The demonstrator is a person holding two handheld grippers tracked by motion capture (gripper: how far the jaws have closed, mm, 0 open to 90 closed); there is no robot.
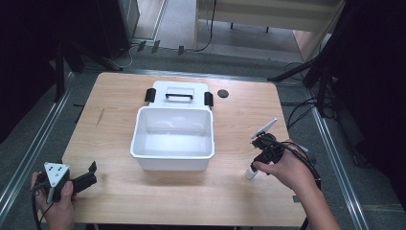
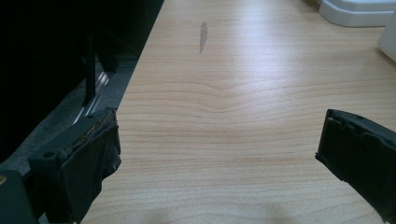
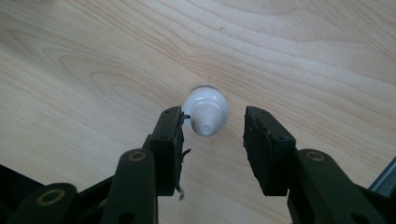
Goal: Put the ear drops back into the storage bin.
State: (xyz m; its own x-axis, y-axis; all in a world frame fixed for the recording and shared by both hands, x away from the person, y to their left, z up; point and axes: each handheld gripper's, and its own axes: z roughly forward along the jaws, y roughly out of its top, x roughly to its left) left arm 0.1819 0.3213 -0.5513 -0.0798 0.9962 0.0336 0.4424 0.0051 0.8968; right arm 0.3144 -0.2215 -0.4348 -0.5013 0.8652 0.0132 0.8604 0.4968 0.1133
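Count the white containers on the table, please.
2: the open white bin at the table's middle, its lid behind it, and a small white bottle standing between the right tool's jaws.

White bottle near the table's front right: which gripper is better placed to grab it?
Right. The right gripper already straddles the small white bottle, jaws either side, not yet pressing. The left gripper sits open at the far front-left corner, past the white bin.

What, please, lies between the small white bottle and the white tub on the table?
Nothing: in the high view, bare wood runs from the bottle to the tub. The right gripper reaches it from the far side.
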